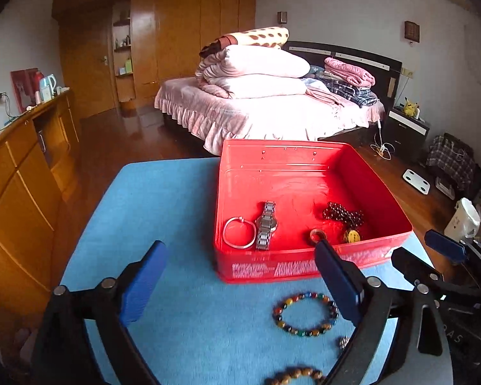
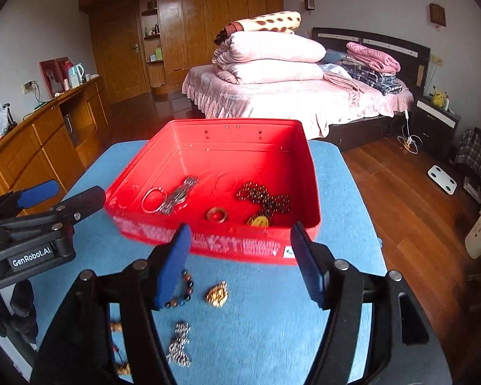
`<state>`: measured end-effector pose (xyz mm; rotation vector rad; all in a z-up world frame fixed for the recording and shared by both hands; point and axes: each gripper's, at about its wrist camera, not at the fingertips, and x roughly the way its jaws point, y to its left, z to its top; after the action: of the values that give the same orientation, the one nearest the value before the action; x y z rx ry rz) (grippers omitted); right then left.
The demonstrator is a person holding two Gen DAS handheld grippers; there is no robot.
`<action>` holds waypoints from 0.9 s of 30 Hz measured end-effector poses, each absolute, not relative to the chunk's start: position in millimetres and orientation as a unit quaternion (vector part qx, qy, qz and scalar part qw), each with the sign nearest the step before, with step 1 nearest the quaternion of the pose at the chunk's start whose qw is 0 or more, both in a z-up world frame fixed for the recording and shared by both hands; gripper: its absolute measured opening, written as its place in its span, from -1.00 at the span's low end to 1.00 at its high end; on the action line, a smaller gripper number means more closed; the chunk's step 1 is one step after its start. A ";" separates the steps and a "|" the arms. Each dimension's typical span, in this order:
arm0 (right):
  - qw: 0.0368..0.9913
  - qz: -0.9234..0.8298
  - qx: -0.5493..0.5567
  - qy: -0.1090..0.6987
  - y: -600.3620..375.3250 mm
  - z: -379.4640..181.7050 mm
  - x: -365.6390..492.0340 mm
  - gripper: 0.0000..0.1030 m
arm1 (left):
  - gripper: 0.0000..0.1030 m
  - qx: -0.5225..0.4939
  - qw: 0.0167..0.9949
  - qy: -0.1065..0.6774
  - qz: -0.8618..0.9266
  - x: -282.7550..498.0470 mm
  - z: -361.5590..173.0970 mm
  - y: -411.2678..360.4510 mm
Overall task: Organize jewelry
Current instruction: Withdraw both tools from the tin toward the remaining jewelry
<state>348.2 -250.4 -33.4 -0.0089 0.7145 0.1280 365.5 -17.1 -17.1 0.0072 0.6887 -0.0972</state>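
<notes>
The red box (image 1: 304,192) is sitting open on the blue tabletop (image 1: 163,211), and part of the jewelry is already lying inside it: a silver bangle (image 1: 239,233), a metal watch (image 1: 266,224), a small ring (image 1: 317,235), and a dark bead necklace (image 1: 344,216) with a yellow pendant (image 1: 352,235). So I am judging that about half of the work is finished.

Several pieces are waiting outside the box, on the tabletop in front of it. A colorful bead bracelet (image 1: 305,313) is lying just before the left tool (image 1: 240,285), and a brown bead bracelet (image 1: 295,376) is showing at the bottom edge of that view. In the right wrist view, a small gold piece (image 2: 217,293) and a silver chain (image 2: 179,346) are lying between the fingers of the right tool (image 2: 240,266), closer to the camera than the box.

Both tools are standing released, with the blue pads wide apart, and neither one is carrying anything. They are hovering side by side above the near part of the tabletop, pointing toward the box.

What is remaining, as far as I can judge, is to pick up the loose pieces one after another and put them in the box. The thin silver chain is probably going to be the hardest to pinch.
</notes>
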 end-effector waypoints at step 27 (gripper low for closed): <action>0.895 0.047 -0.040 0.442 -232.0 -89.6 221.3 0.88 | 0.88 0.022 0.902 0.427 -0.053 242.0 -84.1 4.2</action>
<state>221.3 -232.0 -89.6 -0.0837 0.9157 0.0981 242.0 4.2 -84.1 0.0459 0.8829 -0.1101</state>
